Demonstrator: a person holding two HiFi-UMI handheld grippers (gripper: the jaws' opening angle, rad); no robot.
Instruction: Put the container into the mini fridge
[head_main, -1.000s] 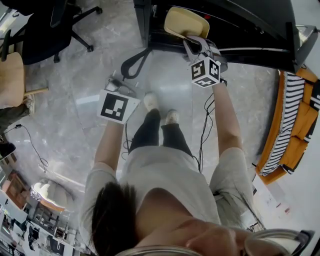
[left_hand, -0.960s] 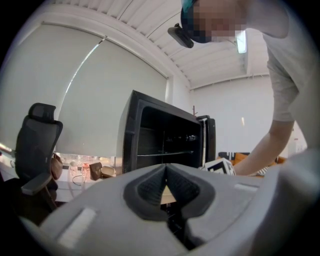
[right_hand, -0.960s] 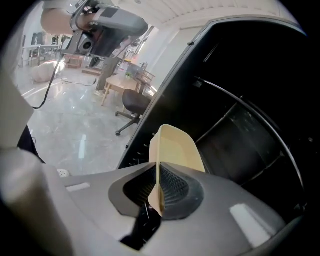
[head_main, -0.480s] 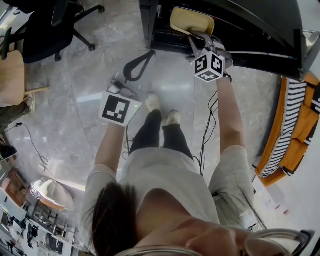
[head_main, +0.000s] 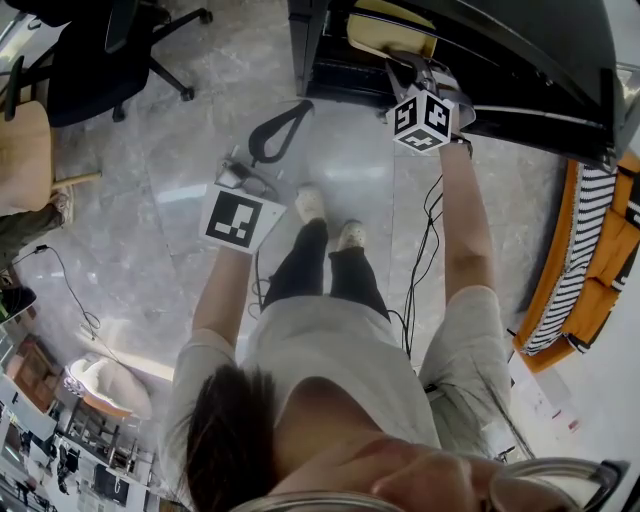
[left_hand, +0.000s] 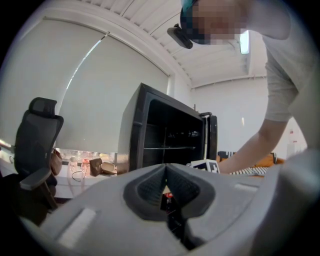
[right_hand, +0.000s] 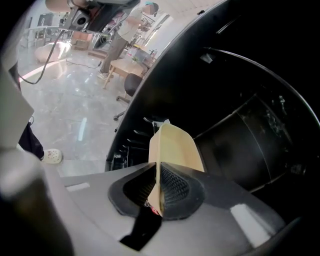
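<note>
A pale yellow container is pinched by its rim in my right gripper, which is shut on it. In the right gripper view the container stands on edge between the pads, inside the dark opening of the black mini fridge. The head view shows the fridge at the top, its door open, with the container partly inside. My left gripper hangs lower left over the floor, shut and holding nothing. In the left gripper view the left gripper points toward the fridge.
A black office chair stands at the upper left and a wooden chair at the left edge. A black strap and cables lie on the grey floor. A striped orange seat is at the right.
My right gripper has carried the container up and forward, from in front of the fridge into its opening. The left gripper has barely moved.
</note>
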